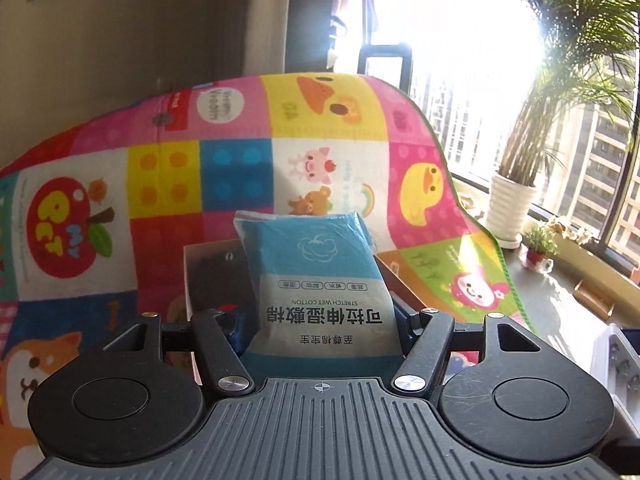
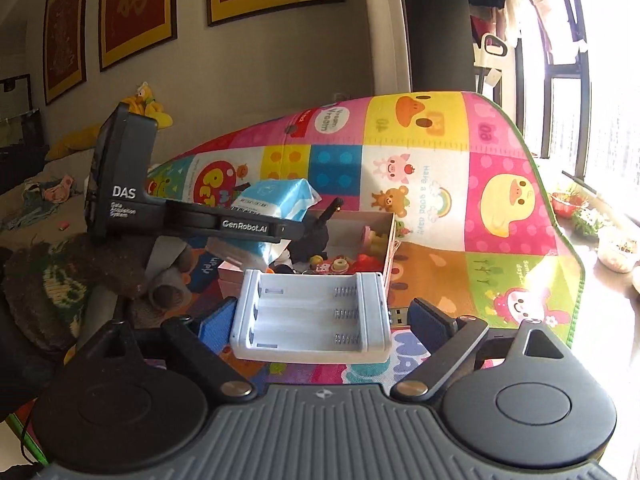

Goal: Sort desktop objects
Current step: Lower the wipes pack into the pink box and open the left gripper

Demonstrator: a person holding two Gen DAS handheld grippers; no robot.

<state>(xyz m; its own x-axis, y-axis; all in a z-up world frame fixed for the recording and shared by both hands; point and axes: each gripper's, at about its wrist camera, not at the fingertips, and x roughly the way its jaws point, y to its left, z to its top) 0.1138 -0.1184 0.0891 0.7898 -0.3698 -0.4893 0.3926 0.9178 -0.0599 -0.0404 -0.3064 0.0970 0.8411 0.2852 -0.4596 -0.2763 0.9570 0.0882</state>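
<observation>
While raised over the cardboard box [image 2: 352, 236] on the colourful mat [image 1: 340, 128], left hand-held gripper [image 1: 320, 320] clamped on blue cotton-pad pack [image 1: 320, 272]; right hand-held gripper [image 2: 316, 320] spread wide around white battery holder [image 2: 312, 320], contact unclear.

Hard daylight from the window [image 1: 460, 40] ahead and to the right of both grippers burns out to white glare. Fisheye bends the edges; the wall [image 2: 240, 72] to the left stays dim.
</observation>
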